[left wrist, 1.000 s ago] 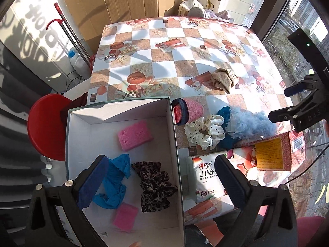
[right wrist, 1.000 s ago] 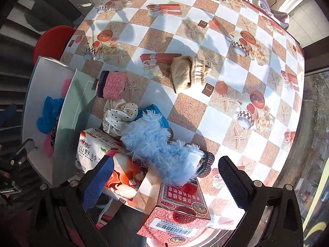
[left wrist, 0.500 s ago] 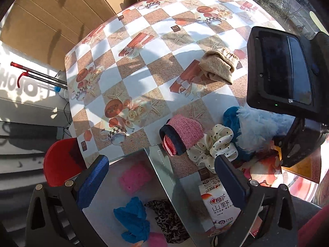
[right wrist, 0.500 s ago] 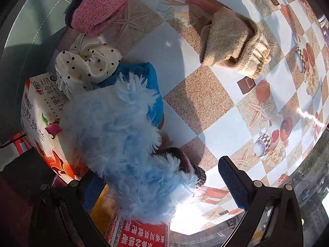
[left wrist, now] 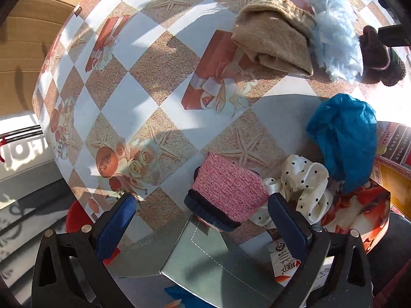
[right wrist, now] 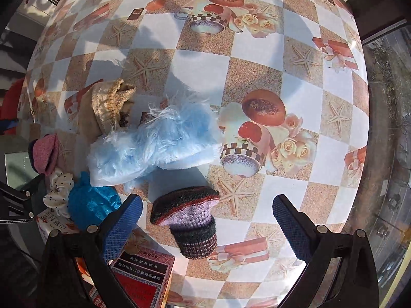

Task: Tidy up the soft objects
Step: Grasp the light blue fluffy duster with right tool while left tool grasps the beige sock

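Note:
My left gripper (left wrist: 203, 220) is open, its jaws on either side of a pink knitted piece with a navy cuff (left wrist: 226, 195) at the table edge. Beside it lie a white polka-dot scrunchie (left wrist: 303, 182), a blue cloth (left wrist: 344, 138), a tan sock (left wrist: 274, 43) and a light blue fluffy piece (left wrist: 336, 41). My right gripper (right wrist: 205, 220) is open around a dark and lilac knitted piece (right wrist: 190, 215). The fluffy piece (right wrist: 159, 141), tan sock (right wrist: 108, 105), blue cloth (right wrist: 92, 202), scrunchie (right wrist: 57, 187) and pink piece (right wrist: 45, 154) show to its left.
A grey box flap (left wrist: 213, 261) lies under the left gripper at the checkered table's (left wrist: 154, 64) edge. A red printed carton (right wrist: 143, 272) and a snack packet (right wrist: 51, 224) sit at the near edge. A red stool (left wrist: 77, 218) stands below the table.
Both grippers have come down close to the table. The left moved from over the box to the pink piece. The right moved past the fluffy piece to the dark knitted piece.

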Action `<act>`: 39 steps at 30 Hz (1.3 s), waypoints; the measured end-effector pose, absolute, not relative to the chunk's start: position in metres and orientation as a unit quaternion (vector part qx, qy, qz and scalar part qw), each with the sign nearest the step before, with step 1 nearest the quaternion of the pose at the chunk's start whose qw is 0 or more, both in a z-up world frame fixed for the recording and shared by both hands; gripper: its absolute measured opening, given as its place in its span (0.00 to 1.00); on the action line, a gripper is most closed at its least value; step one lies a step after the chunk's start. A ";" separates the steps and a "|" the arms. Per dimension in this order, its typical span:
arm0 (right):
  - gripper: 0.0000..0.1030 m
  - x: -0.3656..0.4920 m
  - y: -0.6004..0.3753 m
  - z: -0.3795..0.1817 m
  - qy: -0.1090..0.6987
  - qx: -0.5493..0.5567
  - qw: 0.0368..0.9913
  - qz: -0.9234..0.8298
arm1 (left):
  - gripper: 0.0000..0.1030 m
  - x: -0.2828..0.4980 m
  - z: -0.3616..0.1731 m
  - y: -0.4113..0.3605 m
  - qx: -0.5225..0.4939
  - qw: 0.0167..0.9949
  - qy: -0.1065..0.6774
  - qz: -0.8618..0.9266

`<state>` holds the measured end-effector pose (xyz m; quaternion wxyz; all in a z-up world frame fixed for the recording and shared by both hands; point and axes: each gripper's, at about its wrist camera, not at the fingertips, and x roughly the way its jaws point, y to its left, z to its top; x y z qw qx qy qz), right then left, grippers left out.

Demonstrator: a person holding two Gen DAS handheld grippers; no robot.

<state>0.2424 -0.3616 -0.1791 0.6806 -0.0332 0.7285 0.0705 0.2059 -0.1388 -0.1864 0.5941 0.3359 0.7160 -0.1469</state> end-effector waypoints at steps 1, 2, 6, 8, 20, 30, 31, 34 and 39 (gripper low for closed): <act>0.99 0.241 -0.363 -0.180 0.725 -0.032 0.684 0.074 | 1.00 0.207 -0.191 -0.139 0.340 0.589 0.718 -0.146; 0.99 0.240 -0.362 -0.179 0.720 -0.033 0.688 0.082 | 0.99 0.208 -0.195 -0.140 0.343 0.585 0.720 -0.146; 0.99 0.242 -0.345 -0.179 0.699 -0.058 0.702 0.125 | 0.89 0.219 -0.191 -0.145 0.334 0.596 0.716 -0.144; 0.99 0.243 -0.341 -0.173 0.682 -0.059 0.715 0.138 | 0.89 0.229 -0.178 -0.148 0.307 0.619 0.708 -0.144; 0.99 0.260 -0.307 -0.212 0.664 -0.135 0.723 0.137 | 0.90 0.266 -0.165 -0.165 0.196 0.672 0.705 -0.111; 0.99 0.261 -0.443 -0.208 0.692 0.056 0.719 0.029 | 0.90 0.280 -0.188 -0.212 0.114 0.679 0.716 -0.112; 0.99 0.261 -0.445 -0.207 0.691 0.064 0.720 0.030 | 0.90 0.280 -0.193 -0.217 0.114 0.676 0.720 -0.112; 0.99 0.263 -0.443 -0.210 0.690 0.070 0.720 0.020 | 0.90 0.279 -0.208 -0.227 0.118 0.667 0.728 -0.106; 0.99 0.272 -0.417 -0.229 0.695 0.024 0.719 0.001 | 0.90 0.281 -0.229 -0.228 0.112 0.659 0.738 -0.088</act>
